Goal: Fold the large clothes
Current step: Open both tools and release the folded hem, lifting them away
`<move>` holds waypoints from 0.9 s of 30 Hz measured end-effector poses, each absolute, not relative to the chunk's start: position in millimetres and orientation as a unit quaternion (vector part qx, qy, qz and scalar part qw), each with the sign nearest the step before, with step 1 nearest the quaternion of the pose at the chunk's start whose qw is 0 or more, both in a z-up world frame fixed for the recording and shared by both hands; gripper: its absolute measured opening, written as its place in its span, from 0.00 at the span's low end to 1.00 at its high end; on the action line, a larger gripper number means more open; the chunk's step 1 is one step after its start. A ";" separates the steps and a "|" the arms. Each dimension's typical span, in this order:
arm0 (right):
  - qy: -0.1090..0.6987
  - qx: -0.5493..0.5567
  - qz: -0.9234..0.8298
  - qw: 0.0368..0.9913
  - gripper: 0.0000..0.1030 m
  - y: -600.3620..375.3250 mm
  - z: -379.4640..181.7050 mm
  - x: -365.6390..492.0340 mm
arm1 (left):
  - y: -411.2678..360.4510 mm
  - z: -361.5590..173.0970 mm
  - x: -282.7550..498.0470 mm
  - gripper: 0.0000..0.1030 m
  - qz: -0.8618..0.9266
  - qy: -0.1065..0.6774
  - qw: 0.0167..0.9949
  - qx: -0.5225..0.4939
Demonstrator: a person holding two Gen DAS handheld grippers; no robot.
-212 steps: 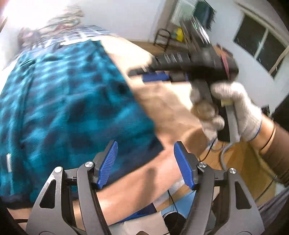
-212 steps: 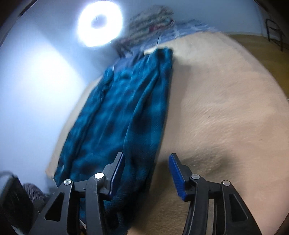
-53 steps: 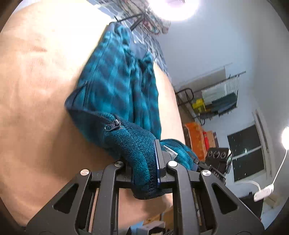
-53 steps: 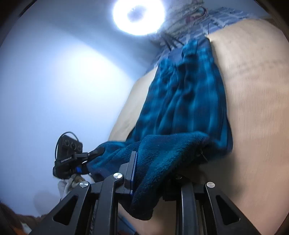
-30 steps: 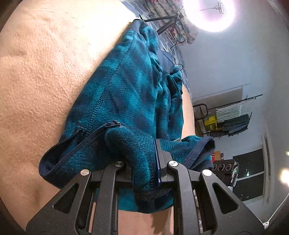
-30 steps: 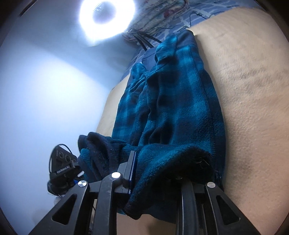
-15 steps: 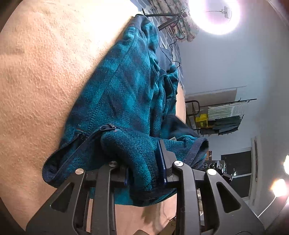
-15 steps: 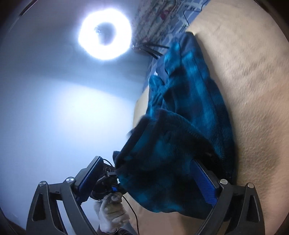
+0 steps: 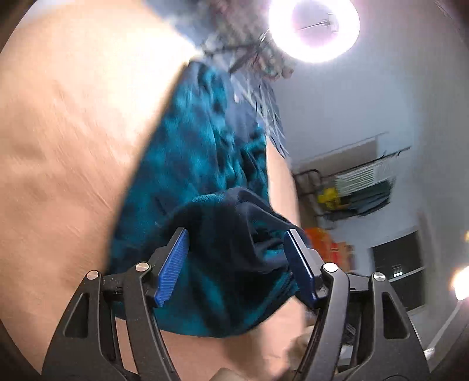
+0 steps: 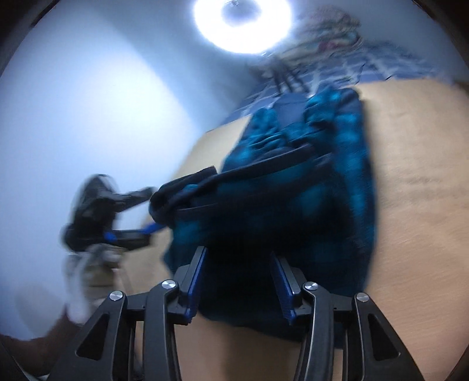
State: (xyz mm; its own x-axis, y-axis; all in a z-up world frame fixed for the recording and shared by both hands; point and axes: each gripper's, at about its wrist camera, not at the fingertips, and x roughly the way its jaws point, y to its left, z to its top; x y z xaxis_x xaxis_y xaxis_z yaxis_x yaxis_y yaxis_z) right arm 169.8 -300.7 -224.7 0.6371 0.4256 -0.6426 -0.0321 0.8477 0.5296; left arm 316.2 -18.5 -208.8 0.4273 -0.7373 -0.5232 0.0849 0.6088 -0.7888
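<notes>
– Left tool (image 9: 236, 233) has just been opening; I see its pads standing clear of the doubled-over hem of the fleece jacket (image 9: 187, 152), which lies loose between them
– And your right?
– Right tool (image 10: 238, 252) has just been closing, with dark cloth filling the gap. Blur keeps me from telling whether the pads bite
– Where does the jacket lie?
– Flat on the bench (image 9: 58, 146). Its long axis runs straight away from both tools toward the ring light (image 10: 241, 23), folded end nearest me. I judge the next fold goes along that axis, and both tools sit at that near end
– Anything one view adds?
– Right wrist view shows the left tool just beside the fold's left corner; left wrist view gives me no clear right tool
</notes>
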 end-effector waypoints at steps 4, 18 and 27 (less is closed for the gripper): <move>0.404 0.257 0.086 0.874 0.57 -328.8 -230.7 161.6 | -8.6 -188.2 301.0 0.66 -0.269 0.435 0.810 -0.286; 0.451 0.258 0.068 0.852 0.20 -339.4 -256.5 159.2 | -82.0 -219.3 293.3 0.36 -0.290 0.471 0.815 -0.173; 0.493 0.175 -0.005 0.852 0.15 -329.1 -245.2 168.5 | -83.7 -255.2 337.6 0.35 -0.175 0.487 0.835 -0.188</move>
